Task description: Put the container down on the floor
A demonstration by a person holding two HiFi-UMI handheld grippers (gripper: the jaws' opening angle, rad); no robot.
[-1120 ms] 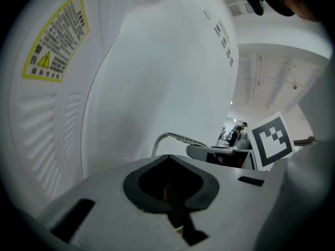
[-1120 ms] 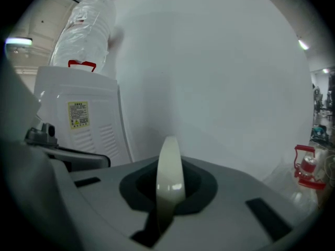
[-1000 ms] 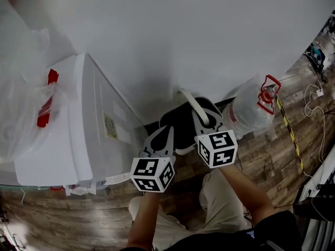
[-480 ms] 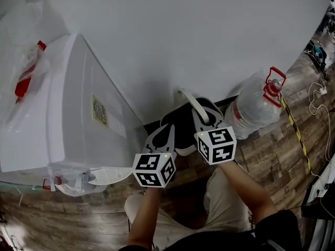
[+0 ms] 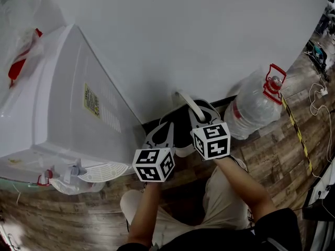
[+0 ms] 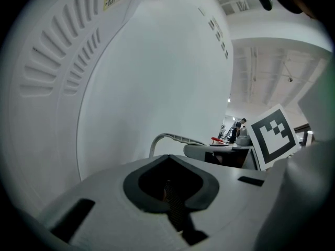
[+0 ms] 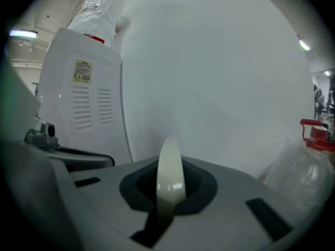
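Pinching smooth arched white container handle [image 7: 170, 158], right gripper [image 7: 168, 192] clamped

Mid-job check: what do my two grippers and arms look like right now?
The left gripper and right gripper match: pale grey moulded tongs with dark grey inner faces, each carrying a white cube printed with black square markers. No cables show on them. Forearms are uncovered; a black short sleeve shows at the right upper arm.
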